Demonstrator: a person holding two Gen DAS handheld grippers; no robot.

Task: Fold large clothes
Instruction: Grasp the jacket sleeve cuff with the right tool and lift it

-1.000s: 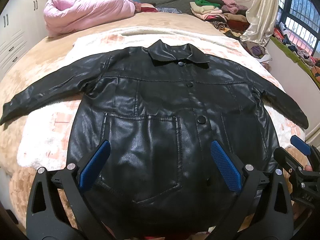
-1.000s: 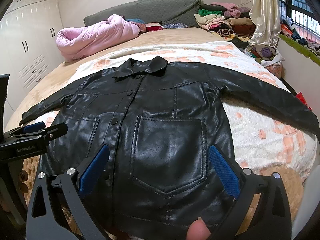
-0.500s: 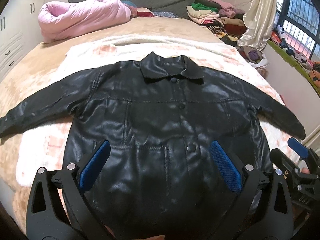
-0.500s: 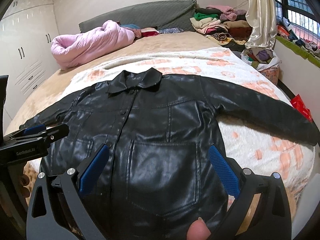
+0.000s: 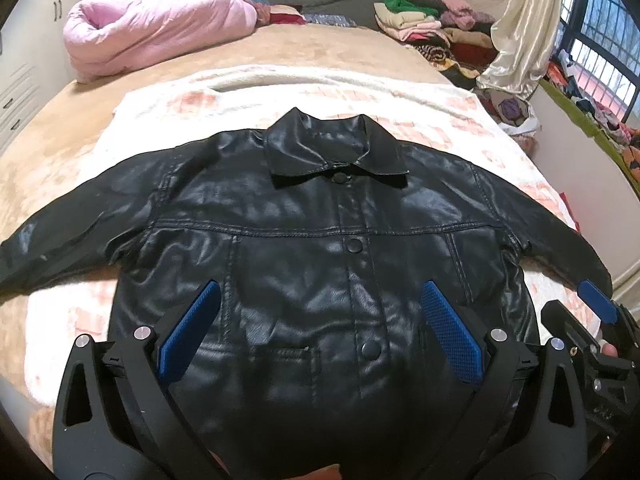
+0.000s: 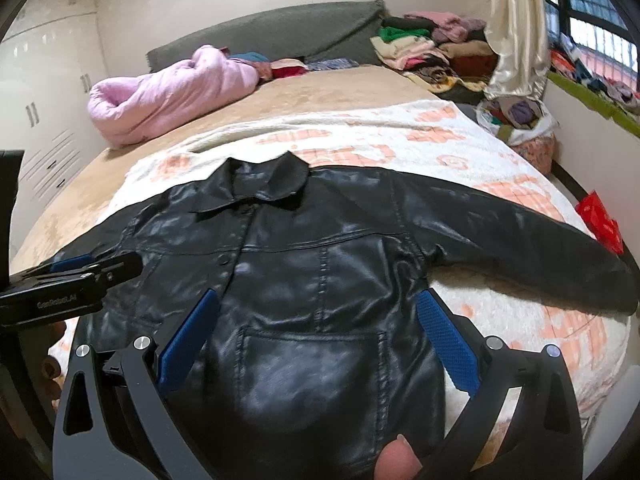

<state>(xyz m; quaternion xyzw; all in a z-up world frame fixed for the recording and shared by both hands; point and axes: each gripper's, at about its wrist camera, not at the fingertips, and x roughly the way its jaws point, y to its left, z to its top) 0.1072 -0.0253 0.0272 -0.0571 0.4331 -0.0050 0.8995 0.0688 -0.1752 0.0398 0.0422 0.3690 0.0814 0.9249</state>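
A black leather jacket (image 5: 320,220) lies flat and front-up on a white blanket with orange patterns (image 5: 360,92), buttoned, collar away from me, both sleeves spread out sideways. My left gripper (image 5: 319,300) hovers open over the jacket's lower front, its blue pads wide apart with nothing between them. My right gripper (image 6: 317,304) also stands open, over the chest pocket side of the jacket (image 6: 320,248). The right gripper (image 5: 592,320) shows at the right edge of the left wrist view, and the left gripper (image 6: 80,276) at the left edge of the right wrist view. The hem is hidden below the frames.
A rolled pink quilt (image 5: 160,24) lies at the head of the bed. Stacks of folded clothes (image 5: 424,28) sit at the far right by a cream curtain (image 5: 520,40). White wardrobe doors (image 6: 44,120) stand on the left. A red bag (image 6: 600,220) lies by the bed's right edge.
Both grippers have moved forward over the jacket from the hem toward the chest, so the pockets now sit lower in view. Both stayed open; the jacket has not moved.
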